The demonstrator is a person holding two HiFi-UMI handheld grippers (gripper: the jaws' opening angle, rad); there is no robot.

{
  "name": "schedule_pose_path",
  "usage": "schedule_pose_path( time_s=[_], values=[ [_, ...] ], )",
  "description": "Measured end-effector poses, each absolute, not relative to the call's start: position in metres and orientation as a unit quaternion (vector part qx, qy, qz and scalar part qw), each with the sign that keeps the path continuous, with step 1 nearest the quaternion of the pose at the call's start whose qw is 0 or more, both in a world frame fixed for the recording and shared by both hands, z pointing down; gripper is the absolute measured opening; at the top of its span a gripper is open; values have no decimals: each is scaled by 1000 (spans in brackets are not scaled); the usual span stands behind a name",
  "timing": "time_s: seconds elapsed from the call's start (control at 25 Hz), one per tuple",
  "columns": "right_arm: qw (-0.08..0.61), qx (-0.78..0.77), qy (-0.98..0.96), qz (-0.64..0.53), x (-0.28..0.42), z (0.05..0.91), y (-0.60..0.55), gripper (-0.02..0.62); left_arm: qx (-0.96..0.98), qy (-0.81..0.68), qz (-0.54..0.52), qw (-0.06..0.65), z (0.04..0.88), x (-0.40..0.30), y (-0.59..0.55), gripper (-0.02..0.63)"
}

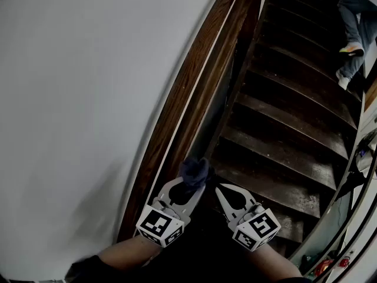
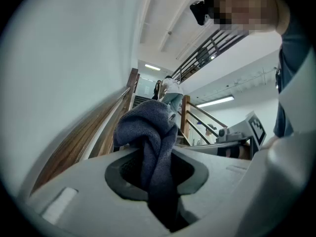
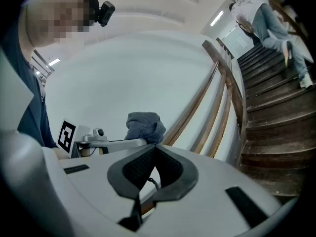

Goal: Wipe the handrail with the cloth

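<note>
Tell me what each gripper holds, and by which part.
The left gripper is shut on the cloth, pinching a bunched fold; a wad sticks out past the jaws. The right gripper is shut and holds nothing.

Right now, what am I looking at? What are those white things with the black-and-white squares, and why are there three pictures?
Those are two hand-held grabbers, not a robot: a person on a staircase holds one in each hand. The squared cubes are part of them. The head view comes from a camera on the person's head, looking down. The other two views come from small cameras riding on each grabber. The left gripper pinches a dark blue cloth between its fingers. The right gripper is shut on nothing. Beside them a wooden handrail runs up along the white wall. Dark wooden stairs climb on the right, with another person higher up.
</note>
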State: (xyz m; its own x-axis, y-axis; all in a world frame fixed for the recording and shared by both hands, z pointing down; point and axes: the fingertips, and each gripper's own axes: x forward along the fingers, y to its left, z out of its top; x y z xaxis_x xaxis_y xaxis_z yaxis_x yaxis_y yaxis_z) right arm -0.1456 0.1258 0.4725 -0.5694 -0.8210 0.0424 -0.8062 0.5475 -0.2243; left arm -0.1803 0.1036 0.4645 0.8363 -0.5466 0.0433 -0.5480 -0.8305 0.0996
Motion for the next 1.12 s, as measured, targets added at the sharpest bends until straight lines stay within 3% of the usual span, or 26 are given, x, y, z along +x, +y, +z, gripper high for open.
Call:
schedule_pose_path(
  time_s=[0.6,1.12],
  values=[
    [36,-450,883,-126,-144,479,113,9,953,-297,8,54,468,-177,90,97],
    [56,-443,885,-133,-93,481,24,9,942,-330,20,56,474,-140,4,97]
  ],
)
